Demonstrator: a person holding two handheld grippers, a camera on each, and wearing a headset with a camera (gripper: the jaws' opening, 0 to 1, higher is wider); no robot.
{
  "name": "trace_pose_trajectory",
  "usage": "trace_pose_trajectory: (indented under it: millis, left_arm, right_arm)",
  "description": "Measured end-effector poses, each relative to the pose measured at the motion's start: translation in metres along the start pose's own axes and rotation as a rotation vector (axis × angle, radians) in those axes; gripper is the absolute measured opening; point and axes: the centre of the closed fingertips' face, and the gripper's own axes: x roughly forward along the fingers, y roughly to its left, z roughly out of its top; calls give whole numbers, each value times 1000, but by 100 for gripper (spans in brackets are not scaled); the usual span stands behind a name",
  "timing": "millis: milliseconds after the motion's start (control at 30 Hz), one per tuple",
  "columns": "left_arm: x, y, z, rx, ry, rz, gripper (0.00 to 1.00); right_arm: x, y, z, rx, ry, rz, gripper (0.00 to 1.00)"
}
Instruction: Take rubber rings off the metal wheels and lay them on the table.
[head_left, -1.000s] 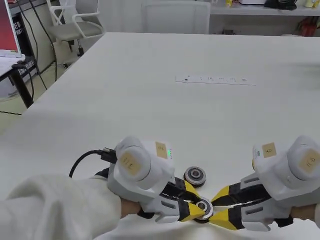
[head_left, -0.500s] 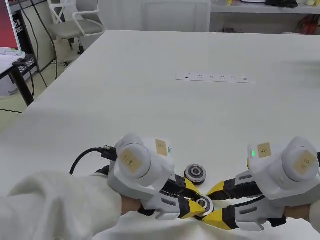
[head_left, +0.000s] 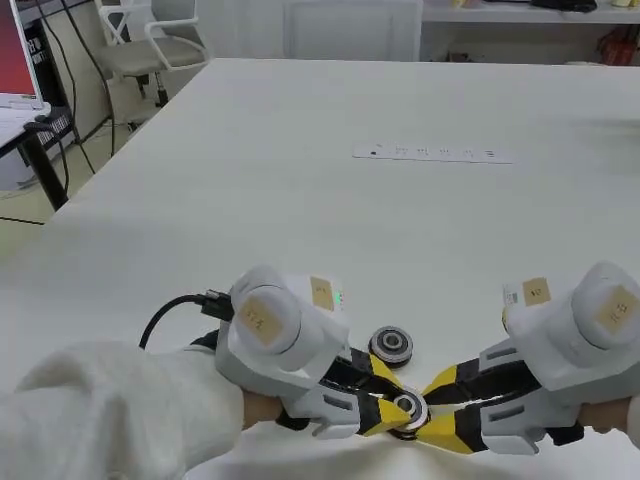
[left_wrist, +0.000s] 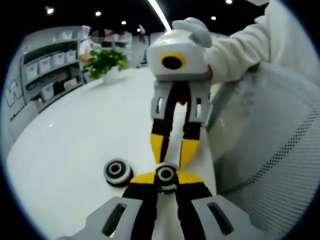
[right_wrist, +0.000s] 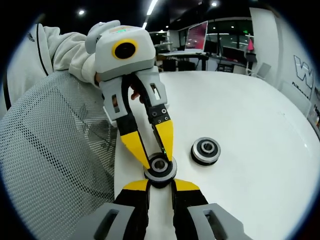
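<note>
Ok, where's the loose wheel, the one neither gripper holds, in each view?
Head view: the loose wheel sits lower centre, just beyond the gripped wheel.
Left gripper view: lower left, left of the gripped wheel.
Right gripper view: right of centre, right of the gripped wheel.
Shared landmark: the gripped wheel, between both sets of jaws.

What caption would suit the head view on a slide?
The left gripper and right gripper pinch one metal wheel between their jaws at the near table edge; a second wheel lies just beyond.
</note>
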Motion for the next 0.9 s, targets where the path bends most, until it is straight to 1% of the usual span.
trace_pose_trajectory:
  millis: [33, 67, 100, 167, 200, 300, 400, 433, 467, 500, 533, 667, 700, 767, 800, 833, 867, 900]
  left_arm:
    - [0, 0, 0, -1, 7, 4, 14]
    - [0, 0, 0, -1, 8, 6, 14]
    - [0, 0, 0, -1, 8, 6, 14]
    - [0, 0, 0, -4, 7, 6, 14]
    - [0, 1, 0, -4, 7, 6, 14]
    - [0, 1, 0, -2, 6, 7, 14]
    - [0, 1, 0, -6, 5, 7, 14]
    - [0, 1, 0, -3, 5, 8, 14]
    - [0, 1, 0, -2, 6, 8, 14]
    - [0, 1, 0, -2, 6, 8, 14]
    - [0, 1, 0, -2, 6, 8, 14]
    - [0, 1, 0, 1, 4, 6, 14]
    - [0, 1, 0, 2, 2, 5, 14]
    - [0, 1, 0, 2, -2, 5, 14]
    - [0, 1, 0, 2, -2, 4, 14]
    - [0, 1, 0, 4, -2, 4, 14]
    - [0, 1, 0, 3, -2, 4, 14]
    - [0, 1, 0, 3, -3, 4, 14]
  right_arm:
    - [-3, -6, -6, -56, 41, -30, 2]
    - [-2, -3, -1, -35, 3, -17, 2]
    - [-2, -2, -2, -14, 14, -16, 2]
    - [-1, -3, -2, -39, 19, -22, 2]
    - [-2, -3, -2, -39, 20, -23, 2]
    - [-2, -5, -2, 3, 19, -32, 0]
    - [-4, -7, -2, 131, 19, -39, 0]
    - [-4, -7, -2, 143, 17, -39, 0]
    - [-5, -10, -1, 175, 7, -49, 0]
    - [-6, -8, -2, 220, 13, -41, 0]
    - [-6, -8, -2, 260, 7, -39, 0]
    - [-8, -10, -1, 353, -7, -32, 0]
    - [-8, -10, 0, 397, -13, -27, 0]
    - [-10, -10, 1, 460, -23, -18, 0]
    - [-10, -10, 1, 475, -28, -15, 0]
    - [-10, -8, 5, 493, -47, -5, 0]
    - [-10, -8, 3, 499, -36, -6, 0]
    - [-11, -11, 3, 500, -39, -8, 0]
